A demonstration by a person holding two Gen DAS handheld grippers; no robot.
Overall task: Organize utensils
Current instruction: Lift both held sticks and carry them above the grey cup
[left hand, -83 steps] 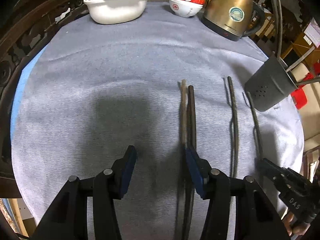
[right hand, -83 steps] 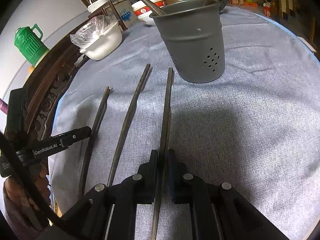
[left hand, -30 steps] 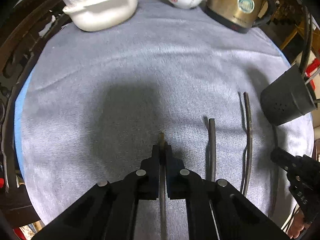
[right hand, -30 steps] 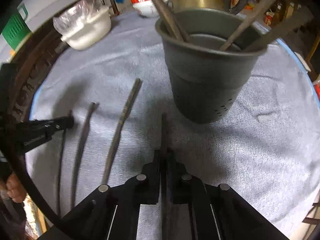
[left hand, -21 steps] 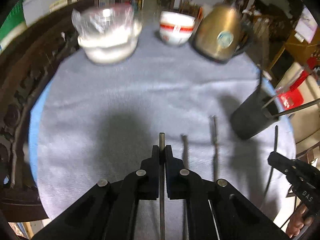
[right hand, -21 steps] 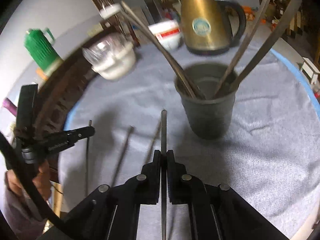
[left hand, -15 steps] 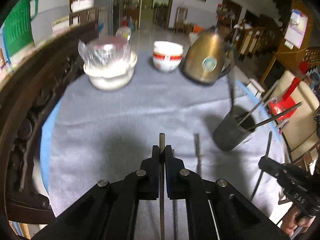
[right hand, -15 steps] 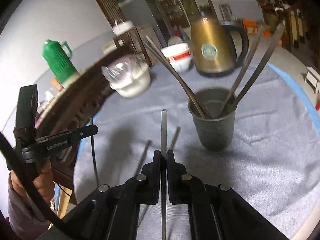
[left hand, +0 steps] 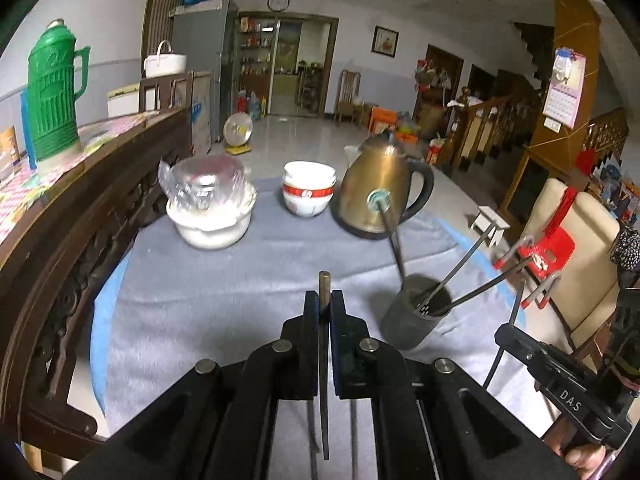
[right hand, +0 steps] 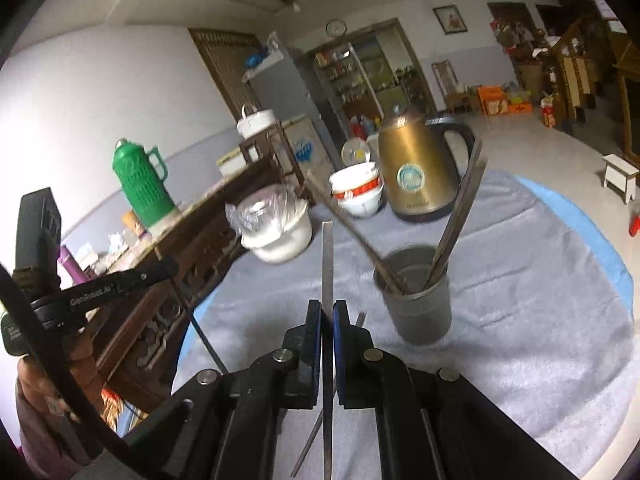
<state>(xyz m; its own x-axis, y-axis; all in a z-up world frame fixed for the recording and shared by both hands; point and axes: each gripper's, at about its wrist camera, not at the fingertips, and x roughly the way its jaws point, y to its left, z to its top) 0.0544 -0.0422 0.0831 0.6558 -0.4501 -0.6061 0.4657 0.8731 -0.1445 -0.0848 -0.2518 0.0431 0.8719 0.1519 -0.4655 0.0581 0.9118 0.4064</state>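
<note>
chopstick (left hand: 324,360) clamped between left tongs (left hand: 324,300), tip protruding beyond them

Black linkage arms with silver rivets carry blue-padded fingers (left hand: 310,312), one gripper marked "GenRobot.AI".

Pale lilac-white walls (left hand: 120,20) enclose a large room with a light tiled floor (left hand: 296,136). A round wall clock (left hand: 278,1) hangs above a dark-framed doorway (left hand: 298,68) that opens onto stocked shelves. A grey refrigerator (left hand: 212,68) stands left of it, a framed picture (left hand: 386,41) to its right. A wooden chair (left hand: 349,94) waits by the far wall. Wooden stair railings (left hand: 496,120) rise on the right, near a wall calendar (left hand: 564,88). A small white stool (right hand: 620,176) sits on the floor.
</note>
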